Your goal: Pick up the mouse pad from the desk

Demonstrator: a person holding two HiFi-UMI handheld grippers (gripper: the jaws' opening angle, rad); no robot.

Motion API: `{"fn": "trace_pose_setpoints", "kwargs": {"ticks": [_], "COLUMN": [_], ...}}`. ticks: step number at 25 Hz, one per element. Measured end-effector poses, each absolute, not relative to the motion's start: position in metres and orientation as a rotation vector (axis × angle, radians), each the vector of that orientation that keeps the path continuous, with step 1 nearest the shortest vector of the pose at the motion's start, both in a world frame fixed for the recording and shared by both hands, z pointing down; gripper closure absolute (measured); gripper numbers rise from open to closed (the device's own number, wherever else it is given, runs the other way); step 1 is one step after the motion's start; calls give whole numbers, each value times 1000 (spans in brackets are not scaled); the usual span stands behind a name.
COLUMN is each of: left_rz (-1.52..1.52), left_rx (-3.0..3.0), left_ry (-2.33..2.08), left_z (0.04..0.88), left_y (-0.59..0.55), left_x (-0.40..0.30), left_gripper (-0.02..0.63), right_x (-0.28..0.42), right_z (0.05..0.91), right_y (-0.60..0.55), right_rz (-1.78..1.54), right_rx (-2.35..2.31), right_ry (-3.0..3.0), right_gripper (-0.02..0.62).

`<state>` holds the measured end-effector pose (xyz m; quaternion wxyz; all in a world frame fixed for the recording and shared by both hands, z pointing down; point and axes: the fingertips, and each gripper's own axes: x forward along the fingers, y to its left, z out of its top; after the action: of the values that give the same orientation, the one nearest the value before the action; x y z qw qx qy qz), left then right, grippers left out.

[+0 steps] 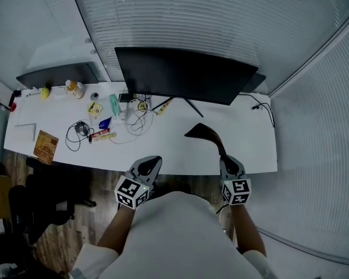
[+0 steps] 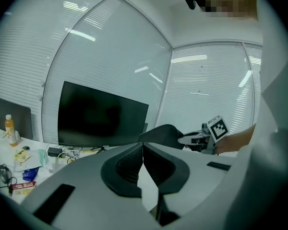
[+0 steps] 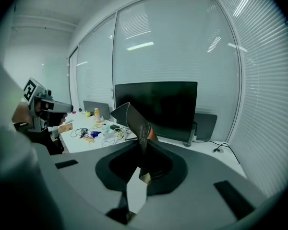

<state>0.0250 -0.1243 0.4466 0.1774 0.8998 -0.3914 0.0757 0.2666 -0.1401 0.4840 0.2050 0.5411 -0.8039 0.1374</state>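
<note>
1. Grey left gripper (image 1: 148, 166) hangs at the white desk's (image 1: 244, 138) front edge, jaws together on nothing; best left idle.
2. Black mouse pad (image 1: 203, 133) droops in the air, clear of the desk.
3. Right gripper (image 1: 225, 156) pinches its near edge narrowly; a firm pinch and steady lift should prevent slipping.
</note>
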Motion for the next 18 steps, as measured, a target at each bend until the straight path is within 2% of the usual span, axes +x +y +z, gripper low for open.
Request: {"fn": "trace_pose_setpoints", "kwargs": {"ticks": [18], "left_rz": [149], "left_rx": [2546], "left_ry": [-1314], "left_z": [407], "left_y": [-142], "left_x": [-9], "left_gripper": [588], "right_x": [270], "right_z": [420], "right_y": [-164], "right_rz": [241], "right_rx": [1546], "right_ry": [-2405], "right_gripper": [545]}}
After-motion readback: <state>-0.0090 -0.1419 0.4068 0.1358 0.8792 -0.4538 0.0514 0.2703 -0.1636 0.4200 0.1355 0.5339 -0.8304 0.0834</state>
